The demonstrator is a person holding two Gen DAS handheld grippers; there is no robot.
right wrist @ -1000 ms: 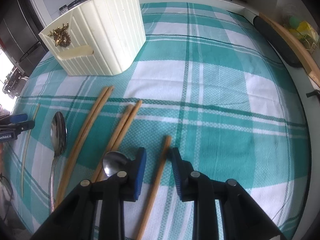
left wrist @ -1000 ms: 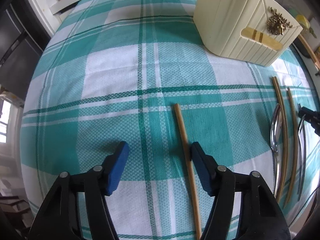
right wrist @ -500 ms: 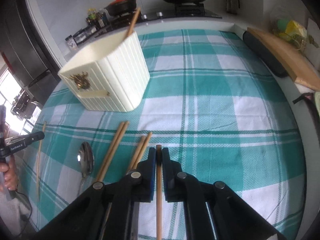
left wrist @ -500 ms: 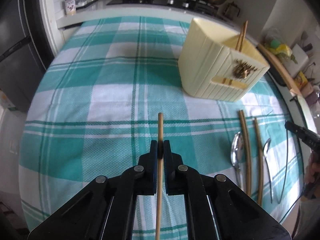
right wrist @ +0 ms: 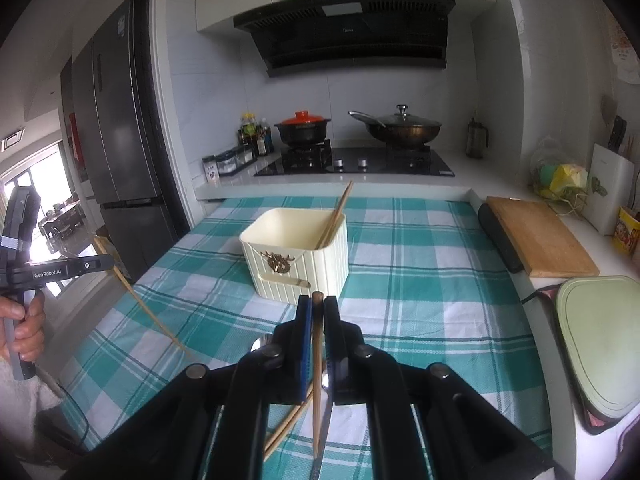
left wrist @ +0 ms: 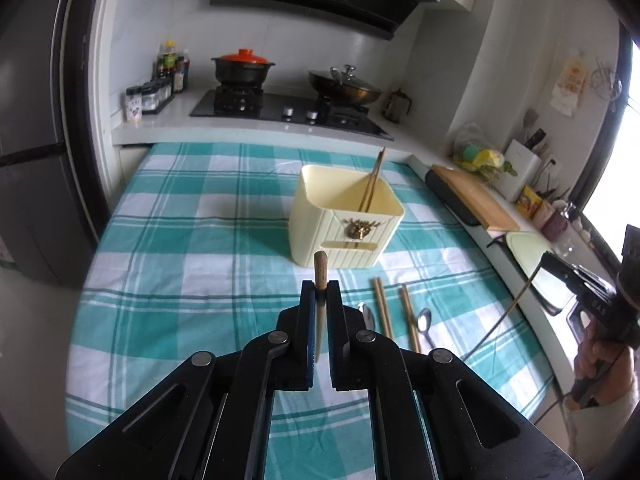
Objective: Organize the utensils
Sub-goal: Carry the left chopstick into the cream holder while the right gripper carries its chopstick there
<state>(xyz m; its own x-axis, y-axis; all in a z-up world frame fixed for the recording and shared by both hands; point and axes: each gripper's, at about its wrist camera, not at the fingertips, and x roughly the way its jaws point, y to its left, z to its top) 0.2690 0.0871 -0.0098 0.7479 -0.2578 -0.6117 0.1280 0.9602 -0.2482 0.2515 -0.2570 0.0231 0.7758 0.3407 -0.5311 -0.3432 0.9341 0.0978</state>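
Chopsticks sit clamped in both grippers — the left gripper (left wrist: 319,292) is closed on one chopstick (left wrist: 320,270), the right gripper (right wrist: 317,307) closed on another (right wrist: 317,364), each stick running lengthwise between the fingers with its butt end poking forward. On the checked cloth (left wrist: 192,272) below and just ahead lie two pairs of chopsticks (left wrist: 382,304) and two spoons (left wrist: 424,318), side by side, long axes pointing toward the holder. Straight ahead of both grippers stands the cream utensil holder (left wrist: 344,236), open at the top, with one pair of chopsticks (left wrist: 372,184) already leaning in its far corner. Neither hand looks clearly nearer — I would judge each stick must tip upright over the rim before release. Beyond, a stove carries a pot and a pan.
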